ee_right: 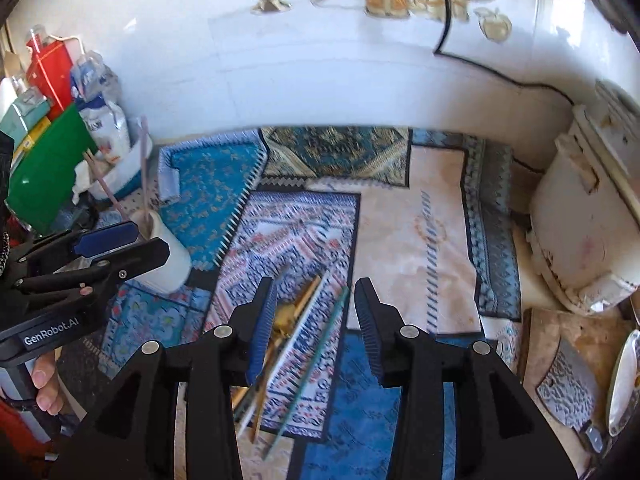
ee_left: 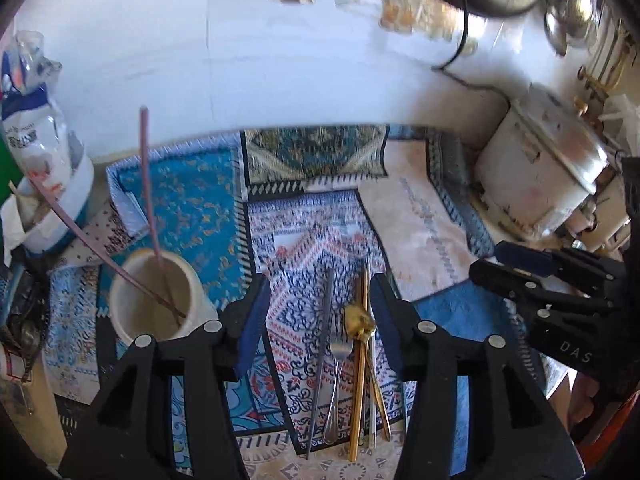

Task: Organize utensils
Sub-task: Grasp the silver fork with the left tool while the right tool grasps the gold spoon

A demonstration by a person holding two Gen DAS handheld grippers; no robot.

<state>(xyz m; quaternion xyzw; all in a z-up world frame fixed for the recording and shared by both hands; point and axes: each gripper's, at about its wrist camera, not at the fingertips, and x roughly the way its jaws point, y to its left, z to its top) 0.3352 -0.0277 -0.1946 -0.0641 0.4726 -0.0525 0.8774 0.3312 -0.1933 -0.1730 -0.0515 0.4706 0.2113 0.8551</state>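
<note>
Several utensils lie on a patterned mat: a dark chopstick, a silver fork, a gold spoon and gold chopsticks. My left gripper is open above them. A white cup to its left holds two pink chopsticks. In the right wrist view my right gripper is open above a green chopstick and the gold utensils. The cup stands to the left there.
A white rice cooker stands at the right, also in the right wrist view. Bags and boxes crowd the left. A cleaver lies on a board at the right. A white tiled wall is behind.
</note>
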